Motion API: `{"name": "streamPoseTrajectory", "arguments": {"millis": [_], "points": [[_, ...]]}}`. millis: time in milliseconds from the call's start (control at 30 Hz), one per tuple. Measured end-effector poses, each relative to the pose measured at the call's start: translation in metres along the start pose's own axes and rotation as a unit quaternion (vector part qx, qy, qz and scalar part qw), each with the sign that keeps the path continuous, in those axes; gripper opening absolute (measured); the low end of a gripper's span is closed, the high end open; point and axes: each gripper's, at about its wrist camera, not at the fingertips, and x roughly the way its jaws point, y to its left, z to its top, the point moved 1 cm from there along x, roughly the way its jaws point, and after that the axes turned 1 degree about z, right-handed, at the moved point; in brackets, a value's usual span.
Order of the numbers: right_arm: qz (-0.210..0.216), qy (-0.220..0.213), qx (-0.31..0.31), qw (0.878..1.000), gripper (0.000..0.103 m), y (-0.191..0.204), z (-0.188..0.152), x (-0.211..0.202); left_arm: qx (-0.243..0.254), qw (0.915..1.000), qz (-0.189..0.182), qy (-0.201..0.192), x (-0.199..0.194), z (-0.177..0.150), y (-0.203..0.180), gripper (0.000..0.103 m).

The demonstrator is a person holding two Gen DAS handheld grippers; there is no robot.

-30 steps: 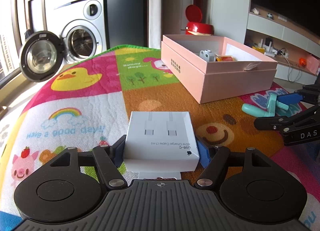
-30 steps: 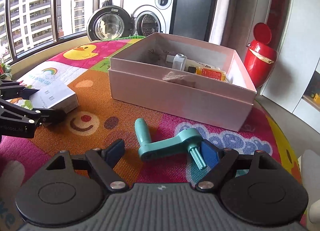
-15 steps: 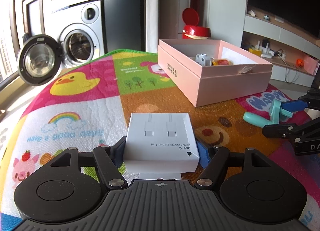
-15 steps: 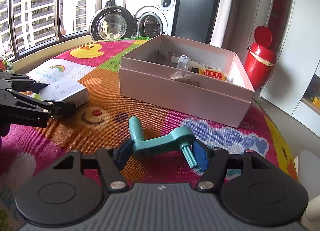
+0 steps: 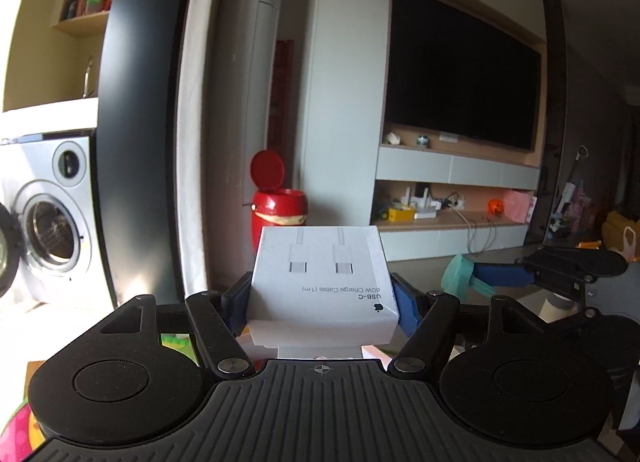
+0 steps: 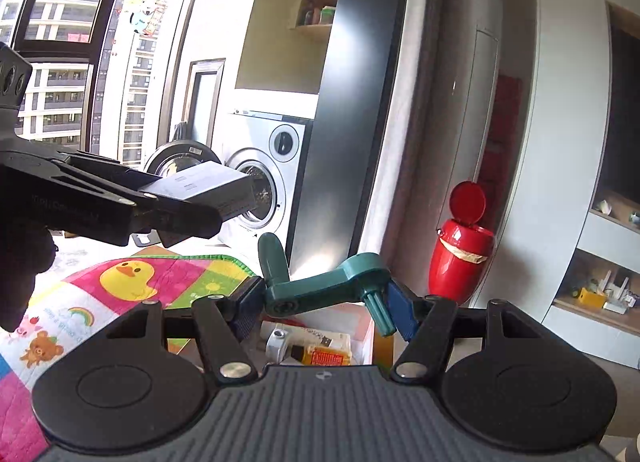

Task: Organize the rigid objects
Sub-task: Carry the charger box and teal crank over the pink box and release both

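My left gripper (image 5: 322, 302) is shut on a white USB-C cable box (image 5: 322, 282) and holds it high in the air. It also shows in the right wrist view (image 6: 200, 190), up at the left. My right gripper (image 6: 324, 302) is shut on a teal crank handle (image 6: 320, 286) and holds it above the open pink box (image 6: 366, 326). In the pink box lie a white part (image 6: 278, 342) and an orange packet (image 6: 326, 352). In the left wrist view the right gripper (image 5: 500, 274) is at the right with the teal handle (image 5: 458, 272).
The colourful play mat (image 6: 120, 286) with a duck picture lies below at the left. A washing machine (image 6: 264, 182) with its door open stands behind. A red bin (image 6: 460, 258) with its lid up stands by the wall. A TV (image 5: 460, 78) hangs over shelves.
Both grippers have risen well above the mat with their objects. The right gripper closed on the teal handle, lifted it and now holds it over the pink box.
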Motion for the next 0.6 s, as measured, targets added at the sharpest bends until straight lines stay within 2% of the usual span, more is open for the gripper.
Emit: {"name": "streamPoseTrajectory", "arguments": {"millis": [33, 100, 200, 267, 433, 600], "points": [[0.009, 0.002, 0.003, 1.0, 0.066, -0.001, 0.002, 0.013, -0.007, 0.9999, -0.006, 0.012, 0.017, 0.006, 0.004, 0.075], [0.006, 0.028, 0.02, 0.999, 0.074, -0.002, -0.004, 0.039, -0.022, 0.9991, -0.002, 0.037, 0.05, 0.005, 0.012, 0.075], [0.016, 0.068, 0.038, 0.997, 0.074, 0.0, -0.029, 0.05, -0.039, 0.9966, 0.023, 0.068, 0.079, -0.019, 0.023, 0.071], [0.016, 0.09, 0.039, 0.995, 0.074, 0.005, -0.053, 0.048, -0.049, 0.9954, 0.025, 0.078, 0.082, -0.037, 0.028, 0.071], [-0.008, 0.145, 0.025, 0.989, 0.074, 0.021, -0.104, 0.039, -0.065, 0.9935, 0.045, 0.083, 0.049, -0.083, 0.031, 0.071], [-0.016, 0.19, 0.046, 0.98, 0.074, 0.028, -0.137, 0.037, -0.034, 0.9873, 0.084, 0.13, 0.001, -0.136, 0.013, 0.071]]}}
